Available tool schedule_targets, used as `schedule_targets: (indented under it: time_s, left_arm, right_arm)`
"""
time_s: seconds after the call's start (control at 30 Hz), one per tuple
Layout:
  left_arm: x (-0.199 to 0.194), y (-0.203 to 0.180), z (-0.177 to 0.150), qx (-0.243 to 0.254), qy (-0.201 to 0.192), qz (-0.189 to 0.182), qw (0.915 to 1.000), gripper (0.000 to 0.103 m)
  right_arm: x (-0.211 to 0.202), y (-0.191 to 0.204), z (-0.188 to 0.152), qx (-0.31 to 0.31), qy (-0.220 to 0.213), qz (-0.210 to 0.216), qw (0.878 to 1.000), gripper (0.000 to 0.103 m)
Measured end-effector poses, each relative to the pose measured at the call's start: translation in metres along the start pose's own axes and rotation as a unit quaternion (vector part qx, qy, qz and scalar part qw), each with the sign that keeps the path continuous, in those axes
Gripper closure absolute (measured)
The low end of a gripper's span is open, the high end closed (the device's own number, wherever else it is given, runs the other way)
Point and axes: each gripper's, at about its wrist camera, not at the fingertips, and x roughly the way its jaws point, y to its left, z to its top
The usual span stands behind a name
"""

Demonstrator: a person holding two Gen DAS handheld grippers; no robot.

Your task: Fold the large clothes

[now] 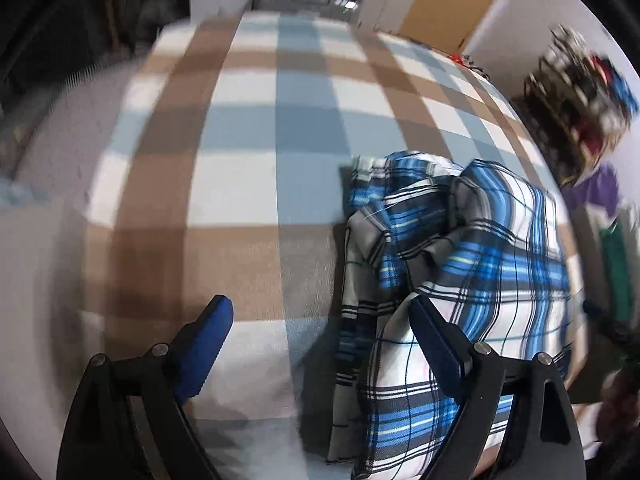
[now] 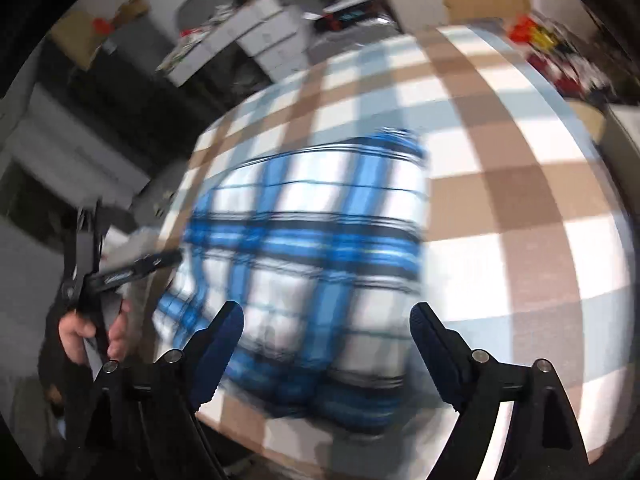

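Both my left gripper (image 1: 320, 316) and right gripper (image 2: 326, 322) gape wide, empty. The blue-white plaid cotton shirt (image 1: 472, 264), at three o'clock on the checked counter (image 1: 240, 128), looks folded; I'd press its edges flat.

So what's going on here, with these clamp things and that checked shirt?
A person is folding clothes with a two-finger gripper in each hand. A blue plaid shirt lies bundled on a table with a brown, blue and white checked cloth. Both the left gripper and the right gripper are open above it, gripping nothing. The pictures are blurred by motion.
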Motion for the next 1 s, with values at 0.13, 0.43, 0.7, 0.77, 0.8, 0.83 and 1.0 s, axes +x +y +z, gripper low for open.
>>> schedule_targets:
  time_s: [0.13, 0.43, 0.7, 0.77, 0.8, 0.83, 1.0]
  left_arm:
    - [0.017, 0.002, 0.004, -0.008, 0.034, -0.031, 0.9989, 0.016]
    - [0.021, 0.003, 0.014, -0.043, 0.06, -0.156, 0.985, 0.016]
    - [0.029, 0.006, 0.021, -0.056, 0.076, -0.206, 0.9741, 0.008]
    - [0.031, -0.002, 0.021, -0.042, 0.077, -0.204, 0.975, 0.009]
    - [0.033, -0.011, 0.019, -0.028, 0.079, -0.2, 0.9761, 0.009]
    - [0.033, -0.013, 0.019, -0.009, 0.08, -0.196, 0.9773, 0.01]
    - [0.042, -0.013, 0.016, -0.008, 0.108, -0.221, 0.9692, 0.058]
  right_arm:
    - [0.015, -0.026, 0.005, 0.034, 0.026, 0.008, 0.999, 0.017]
    - [0.034, -0.038, 0.013, 0.078, 0.059, 0.129, 0.987, 0.014]
    - [0.033, -0.038, 0.009, 0.075, 0.07, 0.153, 0.983, 0.015]
    - [0.034, -0.029, 0.012, 0.053, 0.071, 0.131, 0.987, 0.018]
    - [0.033, -0.024, 0.011, 0.033, 0.071, 0.111, 0.991, 0.021]
    - [0.033, -0.021, 0.01, 0.022, 0.071, 0.097, 0.993, 0.023]
    - [0.028, -0.019, 0.008, 0.01, 0.069, 0.088, 0.994, 0.042]
